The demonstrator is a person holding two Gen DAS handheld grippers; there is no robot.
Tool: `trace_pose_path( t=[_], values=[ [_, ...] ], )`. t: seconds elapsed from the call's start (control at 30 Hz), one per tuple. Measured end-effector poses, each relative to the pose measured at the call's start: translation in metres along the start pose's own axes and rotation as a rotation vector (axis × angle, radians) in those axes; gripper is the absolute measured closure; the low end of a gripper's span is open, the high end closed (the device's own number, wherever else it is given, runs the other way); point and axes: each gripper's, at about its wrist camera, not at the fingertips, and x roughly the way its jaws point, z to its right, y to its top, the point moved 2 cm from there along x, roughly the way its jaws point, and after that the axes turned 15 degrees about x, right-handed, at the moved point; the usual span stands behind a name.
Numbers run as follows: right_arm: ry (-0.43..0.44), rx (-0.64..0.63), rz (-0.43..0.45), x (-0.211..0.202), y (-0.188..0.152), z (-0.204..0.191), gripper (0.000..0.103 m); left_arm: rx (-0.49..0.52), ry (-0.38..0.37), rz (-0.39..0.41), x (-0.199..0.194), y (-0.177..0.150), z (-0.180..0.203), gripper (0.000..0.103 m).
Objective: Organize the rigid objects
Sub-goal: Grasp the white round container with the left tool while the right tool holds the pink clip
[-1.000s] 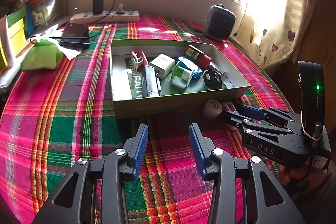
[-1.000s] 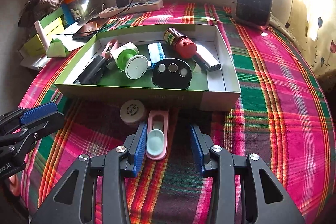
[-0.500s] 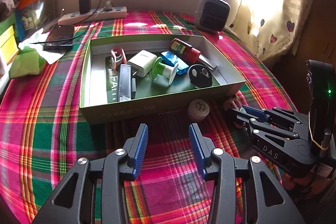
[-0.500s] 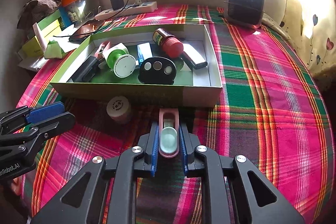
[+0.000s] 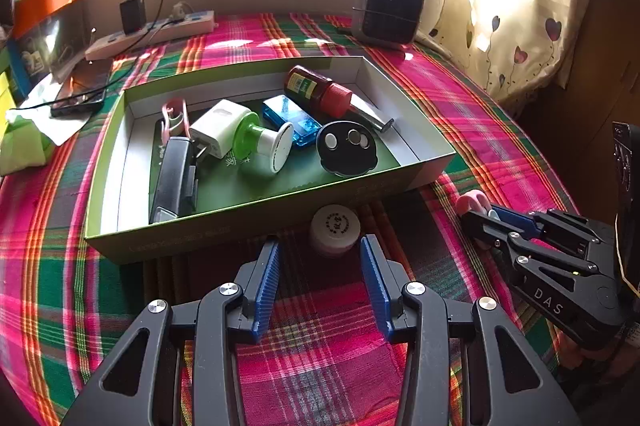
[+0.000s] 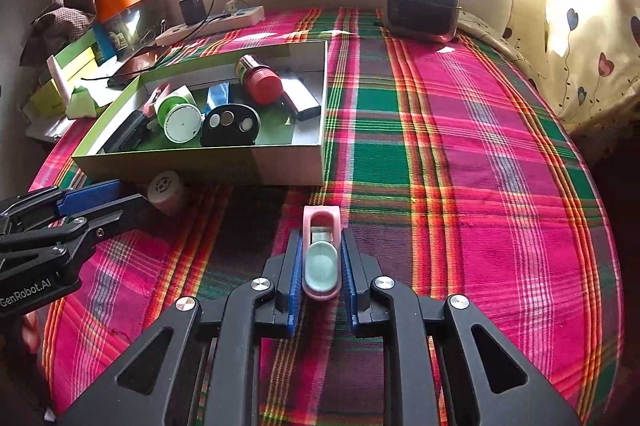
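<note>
Green shallow cardboard box holds most items; right tool clamps pink-and-mint plastic clip, left tool gapes empty with round white lidded jar at its twelve o'clock, both still unboxed.

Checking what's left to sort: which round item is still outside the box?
The small white jar, standing on the cloth against the box front wall; the other round items lie inside.

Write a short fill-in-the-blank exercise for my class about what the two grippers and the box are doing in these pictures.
1. The right gripper is shut on a pink ____.
2. The small white jar stands ____ the box, on the cloth.
3. The left gripper is ____, holding nothing.
4. The bottle in the box has a ____ cap.

Missing words: clip; outside; open; red
</note>
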Motion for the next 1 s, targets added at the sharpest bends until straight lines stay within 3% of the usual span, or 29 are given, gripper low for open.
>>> trace_pose_path(
  t=[0.73, 1.0],
  values=[
    [0.003, 0.015, 0.002, -0.004, 0.0, 0.015, 0.084, 0.028, 0.072, -0.006, 0.015, 0.006, 0.011, 0.063],
    [0.002, 0.014, 0.002, -0.004, 0.0, 0.015, 0.084, 0.013, 0.082, 0.003, 0.013, 0.003, 0.005, 0.076]
  ],
)
